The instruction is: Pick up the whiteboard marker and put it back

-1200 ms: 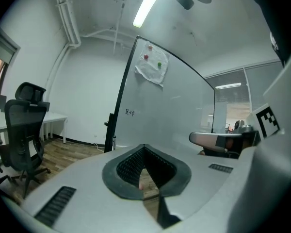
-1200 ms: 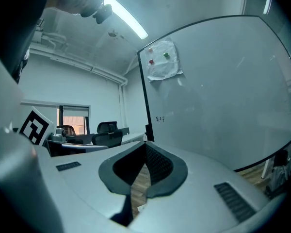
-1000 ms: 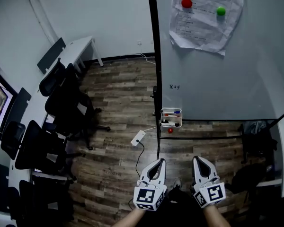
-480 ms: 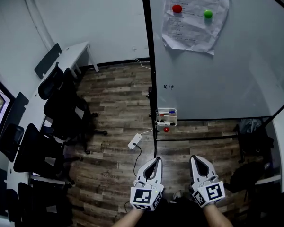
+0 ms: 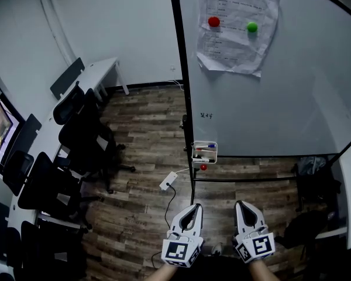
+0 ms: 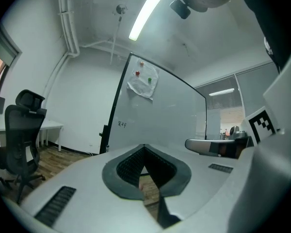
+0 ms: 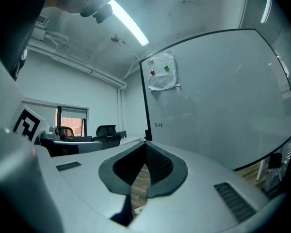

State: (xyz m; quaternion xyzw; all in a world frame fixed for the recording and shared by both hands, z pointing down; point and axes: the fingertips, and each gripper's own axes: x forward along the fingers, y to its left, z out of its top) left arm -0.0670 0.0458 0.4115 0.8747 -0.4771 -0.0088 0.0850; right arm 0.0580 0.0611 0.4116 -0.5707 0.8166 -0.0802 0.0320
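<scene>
Plainly empty: both tools clenched, markers in their tray

Side by side and pointing level, the left tool [image 5: 193,206] and right tool [image 5: 241,204] sit above the wooden floor [image 5: 146,127]. Each has its jaws pressed together with nothing between them. The whiteboard markers [image 5: 206,147] lie in a small white tray [image 5: 204,157] at the lower left corner of the whiteboard [image 5: 281,98], farther off and well apart from both tools.

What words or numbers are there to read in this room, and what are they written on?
Nothing here can be read for sure.
Printed lines on the paper stuck to the whiteboard: too small to read.
Small dark scribble on the whiteboard near its left edge: too small to read.
Black-and-white squares on the left gripper and right gripper: patterns, not words.
</scene>
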